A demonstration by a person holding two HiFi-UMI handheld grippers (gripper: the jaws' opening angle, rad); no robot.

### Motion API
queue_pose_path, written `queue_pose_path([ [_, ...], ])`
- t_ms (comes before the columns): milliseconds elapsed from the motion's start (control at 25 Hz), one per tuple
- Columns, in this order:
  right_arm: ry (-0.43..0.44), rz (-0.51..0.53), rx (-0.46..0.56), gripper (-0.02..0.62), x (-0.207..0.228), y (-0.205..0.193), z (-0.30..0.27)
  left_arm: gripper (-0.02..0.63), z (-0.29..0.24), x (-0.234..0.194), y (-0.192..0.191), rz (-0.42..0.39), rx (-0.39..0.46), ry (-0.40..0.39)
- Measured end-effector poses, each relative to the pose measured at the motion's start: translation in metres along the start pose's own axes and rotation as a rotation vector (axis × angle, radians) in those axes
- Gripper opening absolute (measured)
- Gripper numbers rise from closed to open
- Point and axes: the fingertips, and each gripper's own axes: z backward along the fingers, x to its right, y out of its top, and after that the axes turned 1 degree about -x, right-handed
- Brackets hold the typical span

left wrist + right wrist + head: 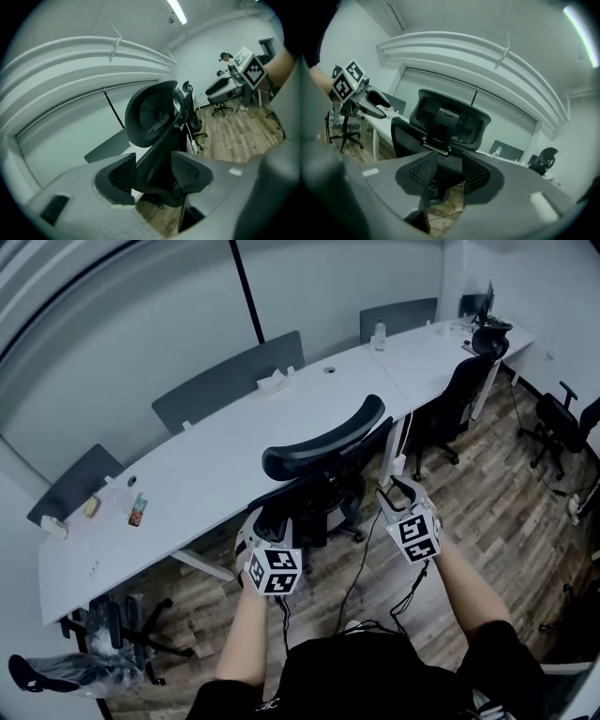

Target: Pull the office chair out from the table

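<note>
From the head view, shows a black mesh office chair point(319, 488) standing close at the near long edge of the white table point(216, 470), near that edge's middle, with its back and curved headrest point(323, 437) turned toward the person. Finds the left gripper point(265, 521) just behind the chair's back on its left and the right gripper point(396, 493) just beside its right side, both aimed at it. Takes in also a tissue box point(272, 382) by the table's far edge, small packets point(138, 512) toward its left end, a bottle point(379, 334) further along, a second black chair point(459, 395) at the right end, and a cable point(361, 559) trailing over the wood floor point(487, 512). From the left gripper view, shows the jaws standing wide apart, the chair's rear spine point(161, 154) filling the gap between them and the headrest point(152, 115) above; pads not pressed on it, nothing gripped. From the right gripper view, shows the jaws partly apart and holding nothing, with the chair's back point(450, 119) and seat seen beyond the gap and the table's edge point(382, 117) running off to the left.
</note>
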Motion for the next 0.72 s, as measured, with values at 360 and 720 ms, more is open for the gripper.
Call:
queue_pose_path([
  [360,-0.001,0.601,-0.134,0.279,0.075,-0.021,-0.096,0.325,-0.057,-0.024,-0.009,-0.142,-0.089,-0.019],
  [720,0.031,0.823,-0.243,0.309,0.092,-0.043,-0.155,0.312,-0.078,-0.028,-0.03,-0.143,-0.156,-0.018],
])
